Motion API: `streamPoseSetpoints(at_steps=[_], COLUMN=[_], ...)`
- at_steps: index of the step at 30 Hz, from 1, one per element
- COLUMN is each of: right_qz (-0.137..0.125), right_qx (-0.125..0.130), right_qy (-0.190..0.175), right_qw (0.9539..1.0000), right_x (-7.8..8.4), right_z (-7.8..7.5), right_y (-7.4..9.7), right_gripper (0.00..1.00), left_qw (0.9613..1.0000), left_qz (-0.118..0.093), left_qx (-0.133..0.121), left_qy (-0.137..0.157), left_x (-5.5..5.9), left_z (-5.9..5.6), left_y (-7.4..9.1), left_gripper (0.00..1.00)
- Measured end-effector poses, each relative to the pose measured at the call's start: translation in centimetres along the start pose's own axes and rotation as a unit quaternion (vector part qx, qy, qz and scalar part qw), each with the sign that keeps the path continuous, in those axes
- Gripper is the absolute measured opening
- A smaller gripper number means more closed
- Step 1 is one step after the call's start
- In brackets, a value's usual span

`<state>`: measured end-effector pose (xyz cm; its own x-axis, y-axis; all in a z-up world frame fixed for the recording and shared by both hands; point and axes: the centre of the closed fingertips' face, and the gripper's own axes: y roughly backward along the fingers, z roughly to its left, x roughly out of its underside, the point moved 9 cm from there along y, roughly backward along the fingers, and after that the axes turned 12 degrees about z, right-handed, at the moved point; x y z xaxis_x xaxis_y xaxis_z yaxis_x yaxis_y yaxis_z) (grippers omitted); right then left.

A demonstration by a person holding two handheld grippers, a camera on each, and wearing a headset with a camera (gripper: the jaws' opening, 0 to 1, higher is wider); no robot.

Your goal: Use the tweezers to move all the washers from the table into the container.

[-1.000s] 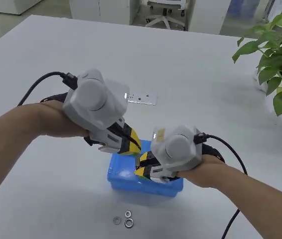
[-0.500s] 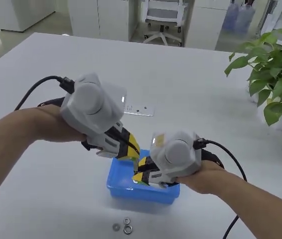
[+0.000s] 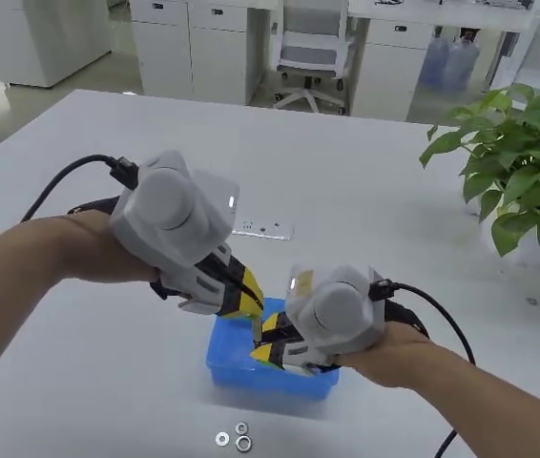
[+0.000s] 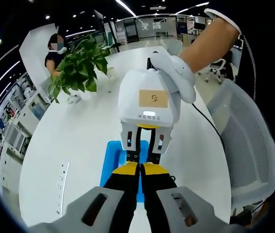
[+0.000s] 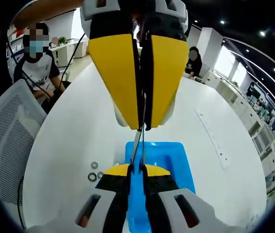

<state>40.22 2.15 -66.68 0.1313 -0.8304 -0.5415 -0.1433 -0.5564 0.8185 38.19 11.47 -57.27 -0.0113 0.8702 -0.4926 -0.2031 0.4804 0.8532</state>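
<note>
In the head view, the left gripper and the right gripper meet tip to tip just above the blue container. Three washers lie on the table just outside the container's wall nearest the person.

In the left gripper view, that gripper's own jaws are pressed together over the container, facing the right gripper.

In the right gripper view, the tweezers run from the left gripper's closed yellow jaws down into the right gripper's own closed jaws. Both pairs of jaws pinch the tweezers above the container. The washers lie beside the container.
</note>
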Motion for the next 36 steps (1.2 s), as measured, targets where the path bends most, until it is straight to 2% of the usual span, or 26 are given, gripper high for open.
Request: streamPoseSetpoints(at_steps=[7,14,21,36], right_qz=[0.002,0.003,0.003,0.003], right_qx=[-0.001,-0.010,-0.019,-0.037], right_qy=[0.001,-0.002,-0.006,-0.018], right_qw=[1.0000,0.9999,0.9998,0.9992], right_x=[0.0,0.2,0.5,1.4], right_z=[1.2,2.9,4.1,5.7], right_y=[0.3,-0.1,-0.7,-2.0], right_gripper=[0.11,0.11,0.11,0.11], left_qw=[1.0000,0.9999,0.9998,0.9990], left_qz=[-0.001,0.002,0.003,0.005], left_qx=[0.003,0.010,0.019,0.042], left_qy=[0.000,0.002,0.006,0.016], left_x=[-0.1,0.2,0.8,1.7], left_z=[-1.5,-3.0,-3.6,-4.6], left_y=[0.2,-0.1,-0.8,-2.4], left_gripper=[0.05,0.05,0.05,0.05])
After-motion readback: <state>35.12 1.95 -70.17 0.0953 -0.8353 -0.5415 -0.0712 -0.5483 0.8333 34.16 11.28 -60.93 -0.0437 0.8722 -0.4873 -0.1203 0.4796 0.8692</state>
